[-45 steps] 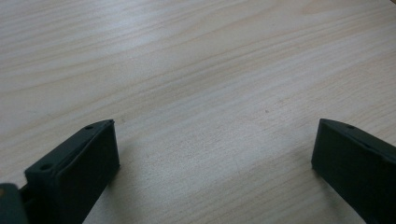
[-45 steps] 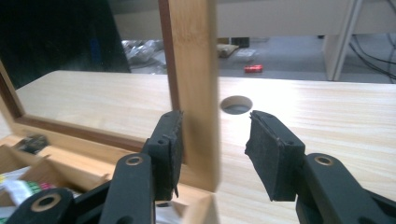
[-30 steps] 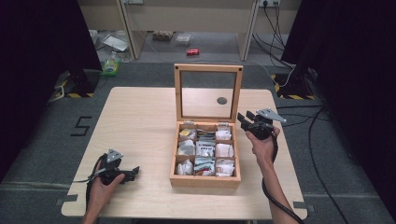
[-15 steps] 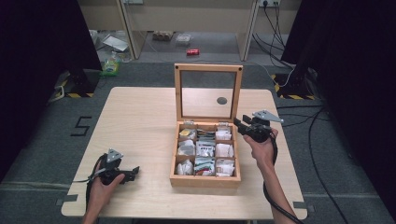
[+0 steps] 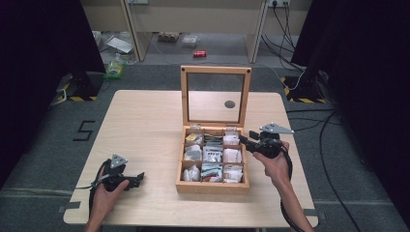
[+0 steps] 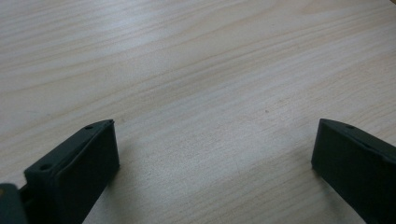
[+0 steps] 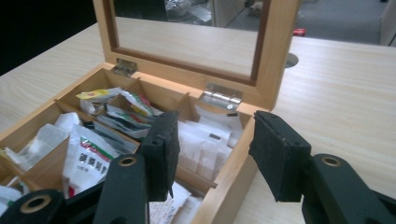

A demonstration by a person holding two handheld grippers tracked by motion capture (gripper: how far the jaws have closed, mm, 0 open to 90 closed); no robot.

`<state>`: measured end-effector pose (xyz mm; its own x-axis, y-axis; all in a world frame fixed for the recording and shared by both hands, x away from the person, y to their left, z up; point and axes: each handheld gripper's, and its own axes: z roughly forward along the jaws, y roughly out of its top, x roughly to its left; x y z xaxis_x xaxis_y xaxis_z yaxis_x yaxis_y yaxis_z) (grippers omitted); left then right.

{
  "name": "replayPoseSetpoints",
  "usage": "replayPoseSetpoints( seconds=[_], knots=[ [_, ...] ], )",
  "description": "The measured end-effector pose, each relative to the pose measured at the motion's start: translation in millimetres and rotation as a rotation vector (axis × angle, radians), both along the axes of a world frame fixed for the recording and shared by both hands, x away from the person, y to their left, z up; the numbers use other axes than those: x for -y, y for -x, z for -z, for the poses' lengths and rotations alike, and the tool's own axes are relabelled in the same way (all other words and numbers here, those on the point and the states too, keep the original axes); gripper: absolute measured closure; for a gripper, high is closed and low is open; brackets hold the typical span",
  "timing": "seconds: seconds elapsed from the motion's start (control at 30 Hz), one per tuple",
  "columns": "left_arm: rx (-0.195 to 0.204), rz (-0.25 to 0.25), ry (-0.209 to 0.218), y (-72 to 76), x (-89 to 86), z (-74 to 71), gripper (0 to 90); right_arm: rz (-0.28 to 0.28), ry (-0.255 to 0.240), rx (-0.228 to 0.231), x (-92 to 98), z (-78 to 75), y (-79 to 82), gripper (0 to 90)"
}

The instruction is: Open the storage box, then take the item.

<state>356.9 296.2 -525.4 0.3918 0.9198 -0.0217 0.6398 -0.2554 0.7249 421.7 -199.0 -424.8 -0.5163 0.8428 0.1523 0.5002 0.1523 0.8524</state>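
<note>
Open compartmented wooden box [image 5: 212,186] with glass-paned lid upright, mid-table, holding white sachets [image 7: 205,140]. Right gripper [image 7: 212,149] over box's right rim, jaws half apart, just been opening, gripping nothing. Left gripper [image 6: 212,149] wide open, empty, on pale wooden table [image 6: 196,70].

table [image 6: 196,70]: pale wood, smooth, matt | box [image 7: 224,186]: light wood, clear lid pane, bright metal hinges [image 7: 220,98] | packets [image 7: 88,156]: glossy paper or plastic, cannot tell | jaws: matt black plastic, rough pads

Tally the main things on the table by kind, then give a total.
Wooden box: 1
Grippers: 2, left gripper and right gripper
Total: 3
</note>
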Motion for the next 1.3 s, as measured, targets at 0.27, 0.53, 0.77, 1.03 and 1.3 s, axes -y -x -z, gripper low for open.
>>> replayPoseSetpoints(
  seconds=[0.27, 0.53, 0.77, 1.03, 1.3],
  knots=[
    [0.000, 0.000, 0.001, 0.0, 0.1, 0.0, 0.0, -0.025, -0.015, -0.036, -3.0, -3.0, 8.7, 49.6],
    [0.000, 0.000, 0.001, 0.0, 0.1, 0.0, 0.0, -0.059, -0.008, -0.062, -11.9, -2.3, 13.6, 46.6],
    [0.000, 0.001, 0.002, -0.1, 0.0, 0.1, 0.0, -0.095, 0.028, -0.088, -22.3, 2.4, 19.7, 45.7],
    [-0.001, 0.001, 0.001, -0.1, 0.0, 0.0, 0.0, -0.121, 0.063, -0.106, -30.5, 7.0, 24.2, 44.4],
    [-0.001, 0.002, 0.003, -0.2, 0.0, 0.1, 0.0, -0.146, 0.073, -0.117, -34.9, 8.9, 24.2, 43.9]
  ],
)
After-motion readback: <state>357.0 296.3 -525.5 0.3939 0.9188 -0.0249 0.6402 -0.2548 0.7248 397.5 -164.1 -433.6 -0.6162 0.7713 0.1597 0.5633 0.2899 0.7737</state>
